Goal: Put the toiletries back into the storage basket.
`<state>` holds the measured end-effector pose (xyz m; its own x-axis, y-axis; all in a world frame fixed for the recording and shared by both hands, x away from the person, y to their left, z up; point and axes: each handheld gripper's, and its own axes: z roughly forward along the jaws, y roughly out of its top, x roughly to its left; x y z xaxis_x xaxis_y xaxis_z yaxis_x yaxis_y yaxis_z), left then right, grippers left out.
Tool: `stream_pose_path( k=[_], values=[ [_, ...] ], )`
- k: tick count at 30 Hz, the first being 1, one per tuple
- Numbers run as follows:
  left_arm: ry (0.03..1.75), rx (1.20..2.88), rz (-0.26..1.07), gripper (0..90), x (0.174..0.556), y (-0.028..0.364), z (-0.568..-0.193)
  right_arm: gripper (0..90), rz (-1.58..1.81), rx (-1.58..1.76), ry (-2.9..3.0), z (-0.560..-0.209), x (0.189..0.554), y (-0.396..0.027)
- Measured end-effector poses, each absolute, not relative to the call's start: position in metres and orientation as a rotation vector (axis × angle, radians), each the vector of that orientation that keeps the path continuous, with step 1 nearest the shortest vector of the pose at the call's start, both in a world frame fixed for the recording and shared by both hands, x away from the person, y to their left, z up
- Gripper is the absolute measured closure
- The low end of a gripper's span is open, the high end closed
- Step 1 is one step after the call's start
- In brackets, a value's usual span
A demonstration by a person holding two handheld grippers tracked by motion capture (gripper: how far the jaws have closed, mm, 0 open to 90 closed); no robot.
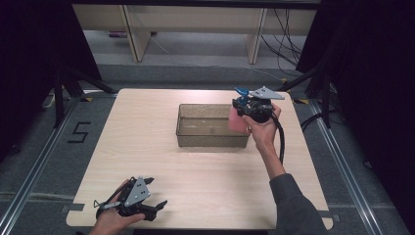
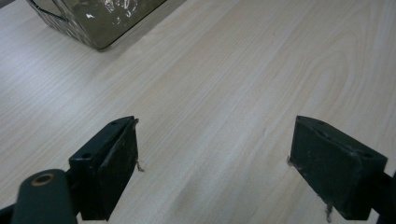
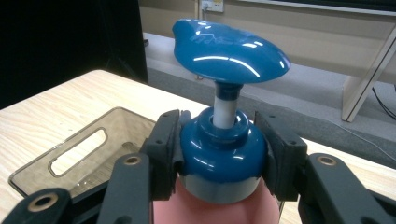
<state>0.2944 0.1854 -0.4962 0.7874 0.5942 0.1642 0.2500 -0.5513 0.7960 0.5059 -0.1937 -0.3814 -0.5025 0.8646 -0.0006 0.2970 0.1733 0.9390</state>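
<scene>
Pale wooden table (image 1: 161, 161) carries a smoky clear bin (image 1: 213, 126). Over the bin's right end hangs a pink pump bottle (image 1: 237, 119), its blue collar (image 3: 223, 151) pinched by the right gripper (image 3: 223, 154). Well apart, near the table's front-left corner, the left gripper (image 2: 212, 163) gapes wide, with nothing between its jaws.

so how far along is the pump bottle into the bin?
Done: the right tongs are shut on the pump bottle at its blue collar, and it is lifted off the table. In hand: it hangs at the right end of the bin, upright, pink body at rim level. Left: lowering it in and letting go. The left tongs are open over bare table, holding nothing.
</scene>
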Motion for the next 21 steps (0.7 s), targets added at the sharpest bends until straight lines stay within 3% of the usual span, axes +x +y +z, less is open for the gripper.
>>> stream_pose_path(
  k=[21],
  values=[
    [0.614,2.176,0.537,14.9,0.295,0.187,-0.495,53.9,1.288,1.071,1.920,-0.401,0.511,-0.197]
  ],
)
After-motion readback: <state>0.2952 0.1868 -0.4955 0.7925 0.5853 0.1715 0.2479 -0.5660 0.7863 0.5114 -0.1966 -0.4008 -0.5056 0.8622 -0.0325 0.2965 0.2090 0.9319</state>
